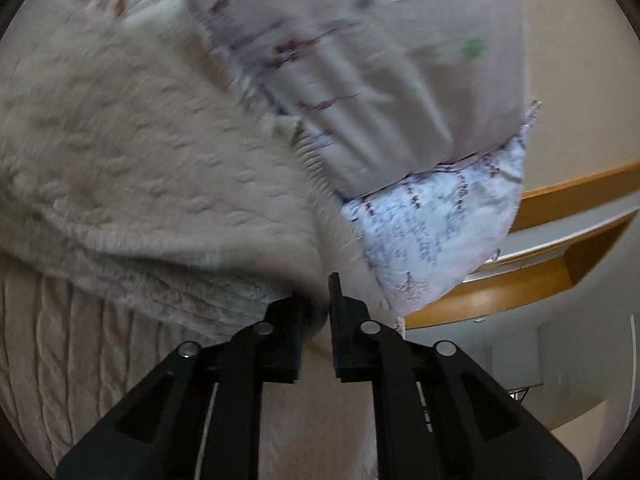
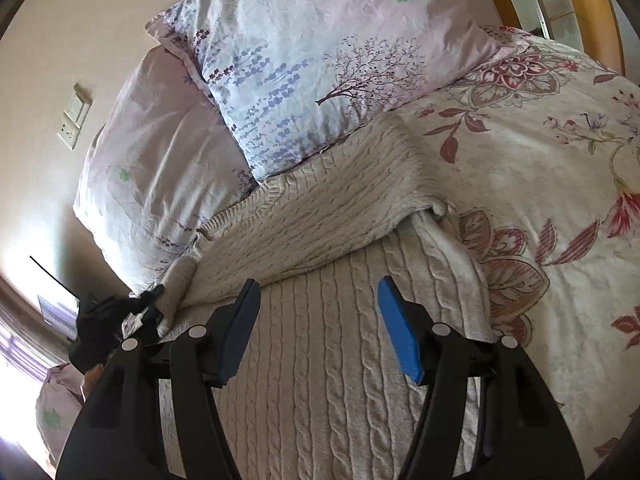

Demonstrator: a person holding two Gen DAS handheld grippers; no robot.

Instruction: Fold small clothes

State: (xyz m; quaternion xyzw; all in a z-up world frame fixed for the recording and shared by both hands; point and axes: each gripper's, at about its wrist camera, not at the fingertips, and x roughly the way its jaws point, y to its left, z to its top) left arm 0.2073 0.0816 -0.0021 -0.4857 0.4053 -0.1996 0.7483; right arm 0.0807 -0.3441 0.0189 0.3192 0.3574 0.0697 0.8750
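Left wrist view is dim and smeared with motion blur across the sweater (image 1: 132, 184) and pillow (image 1: 360, 80). Right wrist view is sharp and brighter, with daylight glaring white at the lower left by the window (image 2: 20, 344). Both views bend and darken toward the round fisheye edges

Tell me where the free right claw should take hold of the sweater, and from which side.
Take the sweater at the loose corner of its folded-over flap, on the side next to the floral quilt. There the flap's edge lifts off the layer beneath, so one finger could likely slip under. The right claw is open above the body; the left claw already pinches the fabric.
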